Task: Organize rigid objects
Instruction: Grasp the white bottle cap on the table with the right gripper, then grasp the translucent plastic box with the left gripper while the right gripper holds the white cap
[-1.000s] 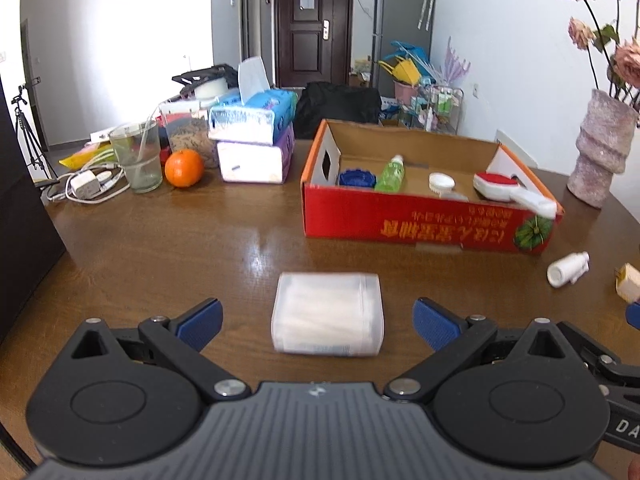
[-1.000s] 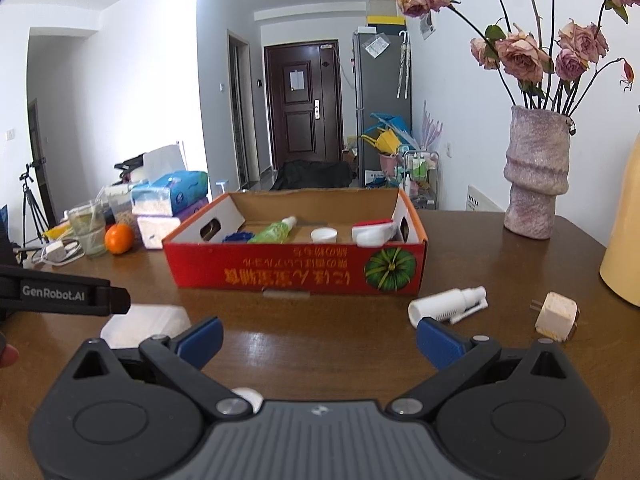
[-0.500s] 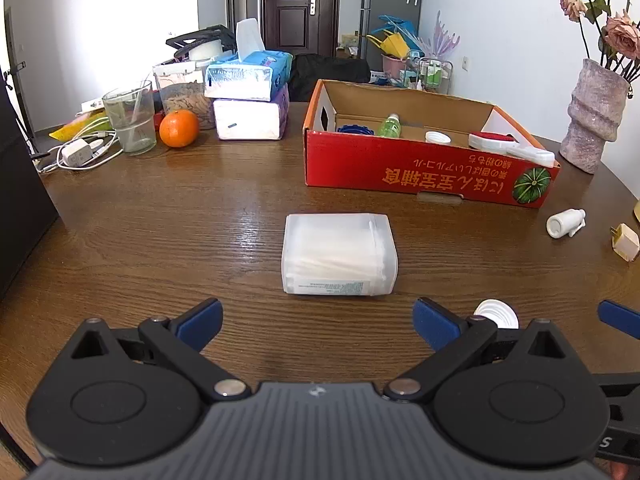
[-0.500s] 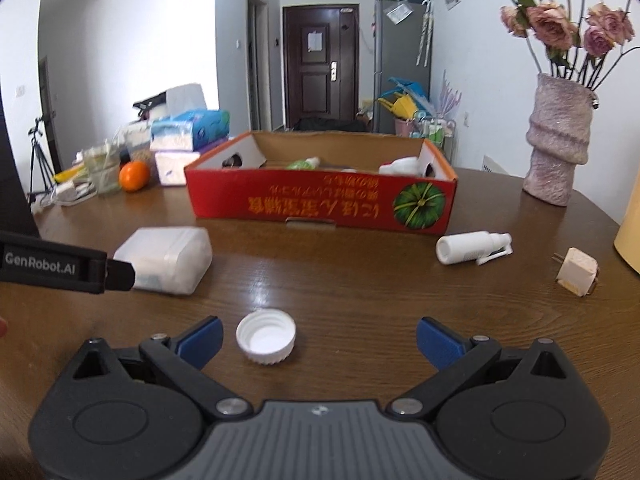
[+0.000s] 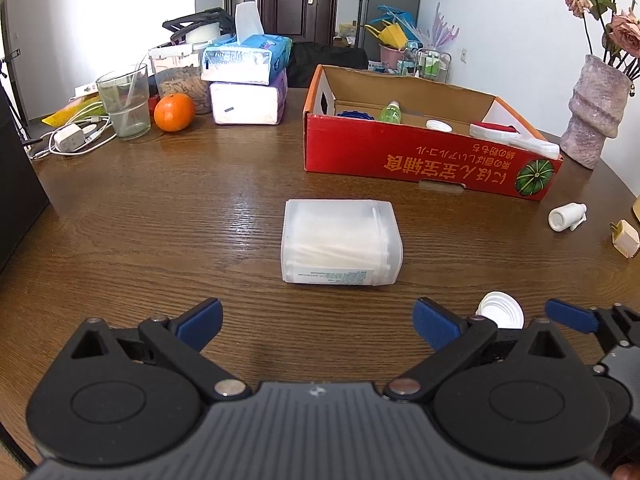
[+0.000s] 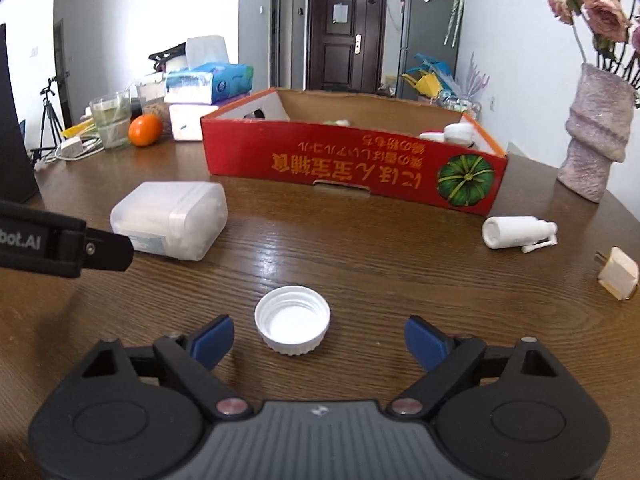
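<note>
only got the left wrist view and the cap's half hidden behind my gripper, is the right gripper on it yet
observer: not yet. the cap lies between the right gripper fingers, pads clear of it, jaws closing.
operator: which way up is it
observer: open side up, inner threads showing.
operator: anything crowding it on the far side
observer: no, bare table all round it.
</note>
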The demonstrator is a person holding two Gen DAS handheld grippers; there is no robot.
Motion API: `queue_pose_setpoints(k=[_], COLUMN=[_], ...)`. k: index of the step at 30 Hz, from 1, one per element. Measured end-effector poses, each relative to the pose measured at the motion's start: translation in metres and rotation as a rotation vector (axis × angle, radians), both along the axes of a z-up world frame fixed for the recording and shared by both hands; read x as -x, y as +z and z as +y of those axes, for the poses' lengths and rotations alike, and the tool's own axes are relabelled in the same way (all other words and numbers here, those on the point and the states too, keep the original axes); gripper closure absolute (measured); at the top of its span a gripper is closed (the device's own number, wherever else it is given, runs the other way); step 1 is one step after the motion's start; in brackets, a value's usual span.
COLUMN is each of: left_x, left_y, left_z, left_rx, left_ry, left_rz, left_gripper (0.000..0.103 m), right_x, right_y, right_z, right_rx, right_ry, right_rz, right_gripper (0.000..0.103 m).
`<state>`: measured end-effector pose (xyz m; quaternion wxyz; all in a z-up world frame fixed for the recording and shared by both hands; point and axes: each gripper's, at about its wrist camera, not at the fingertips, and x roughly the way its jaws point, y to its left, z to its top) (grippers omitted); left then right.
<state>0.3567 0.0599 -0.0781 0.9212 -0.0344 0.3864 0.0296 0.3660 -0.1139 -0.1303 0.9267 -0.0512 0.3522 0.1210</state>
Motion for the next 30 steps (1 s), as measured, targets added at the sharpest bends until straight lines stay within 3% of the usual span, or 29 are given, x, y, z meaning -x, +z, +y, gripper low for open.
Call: queue_pose_setpoints(k=[4,7,9,30], left_x=[0.0,-0.001,-0.002,-0.019], left_y=[-0.001,-0.001,-0.002,-0.007], left_z=[0.0,0.001,0.001,-0.014], left_rx=[0.004,0.006,0.008,0.02], left_ry=[-0.002,-0.002,0.001,0.004], left_rz=[0.0,0.0,0.001,-0.028], left_gripper=[0.0,0.0,0.0,0.0], right_x=[-0.006,-0.007,-0.006,-0.014], right_y=[0.0,0.001,0.002,0.01], right_z=[0.0,0.0,0.0,-0.026], right_rx=[-0.026,-0.036,-0.037,-0.086], right_ry=[0.009,0.019,0.024,-0.039], right_rz=[0.004,-0.002,-0.009,-0.078], right_gripper=[0.029,0.046,0.064,0.063])
